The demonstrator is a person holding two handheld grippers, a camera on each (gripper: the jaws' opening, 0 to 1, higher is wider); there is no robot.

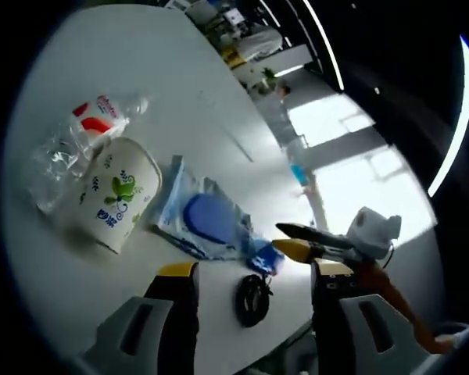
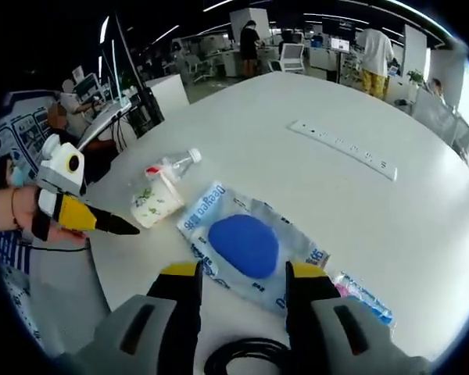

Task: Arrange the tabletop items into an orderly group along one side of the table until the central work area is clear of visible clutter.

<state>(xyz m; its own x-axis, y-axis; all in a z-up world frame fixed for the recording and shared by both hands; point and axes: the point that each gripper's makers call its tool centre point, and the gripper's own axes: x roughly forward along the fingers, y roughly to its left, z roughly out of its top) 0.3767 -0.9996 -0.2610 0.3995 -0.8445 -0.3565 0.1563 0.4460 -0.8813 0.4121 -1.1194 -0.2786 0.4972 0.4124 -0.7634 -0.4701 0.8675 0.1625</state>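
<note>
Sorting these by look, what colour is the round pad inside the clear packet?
Blue; the round pad in its clear packet shows best in the right gripper view.

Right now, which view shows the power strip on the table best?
The right gripper view: the white power strip lies in full on the table beyond the blue packet. In the left gripper view I can only make out a faint pale line where it might be, too indistinct to confirm.

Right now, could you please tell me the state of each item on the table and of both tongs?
Plastic bottle: lying down, capped.
Paper cup: tipped on its side.
Blue pouch: flat, sealed.
Black cable: coiled.
Left tongs: open, empty.
Right tongs: open, empty.
</note>
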